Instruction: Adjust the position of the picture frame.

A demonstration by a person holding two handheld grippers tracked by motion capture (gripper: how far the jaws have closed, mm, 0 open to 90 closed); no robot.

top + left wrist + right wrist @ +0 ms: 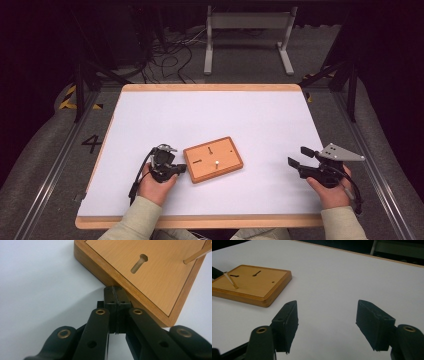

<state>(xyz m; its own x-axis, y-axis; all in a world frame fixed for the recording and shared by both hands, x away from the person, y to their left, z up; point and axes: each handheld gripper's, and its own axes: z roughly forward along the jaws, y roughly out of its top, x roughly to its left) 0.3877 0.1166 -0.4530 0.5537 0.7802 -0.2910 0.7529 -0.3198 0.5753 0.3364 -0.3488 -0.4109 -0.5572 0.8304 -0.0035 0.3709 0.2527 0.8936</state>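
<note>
Pressing my shut left claw against the near edge of the flat square wooden peg board, I judged the work barely begun: one thin wooden peg stood in the board, while a slot-shaped hole lay unfilled. That board sat near the middle of the white tabletop. My right claw hovered well apart at the side, jaws wide, holding nothing.

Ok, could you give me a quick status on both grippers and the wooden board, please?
Left gripper shut, empty, tips against the board edge. Right gripper open, empty, off to the side. Peg standing in board. Nothing in the way.
</note>
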